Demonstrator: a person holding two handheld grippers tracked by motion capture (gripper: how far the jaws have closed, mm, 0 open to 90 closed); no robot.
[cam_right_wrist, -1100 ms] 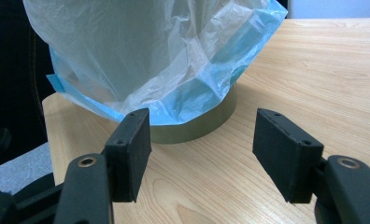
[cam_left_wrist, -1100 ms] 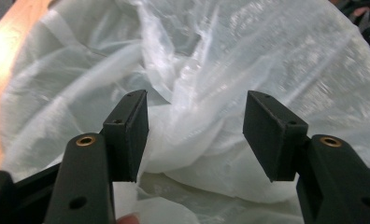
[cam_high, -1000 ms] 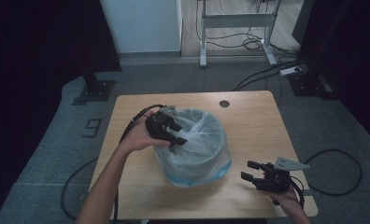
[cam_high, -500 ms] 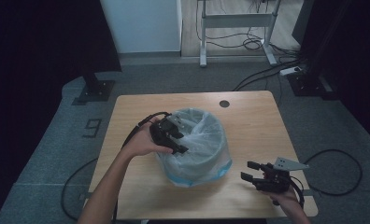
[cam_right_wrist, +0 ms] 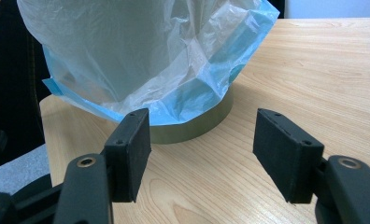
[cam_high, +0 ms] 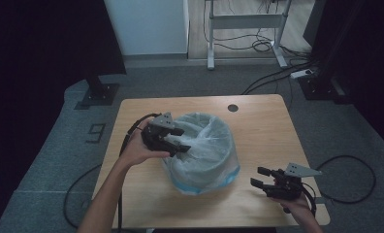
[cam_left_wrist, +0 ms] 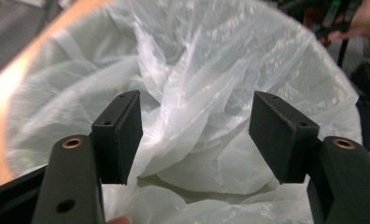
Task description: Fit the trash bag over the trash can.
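Risk: your left gripper, spread over bin liner w/ bunched film btwn jaws, may tear it; right gripper spread, idle nr desk.

Both forearms are seen bare, no sleeves worn. The left gripper and right gripper are black, brass-screwed, grey-plated, with black cables trailed.

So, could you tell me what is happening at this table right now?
A person is working on a bin lined with a clear plastic bag, a claw in each hand. The left claw is open over the bin's mouth, with crumpled bag between its jaws but nothing gripped. The right claw is open too, low over the table beside the bin, holding nothing. The bag's blue edge hangs down the bin's outside.
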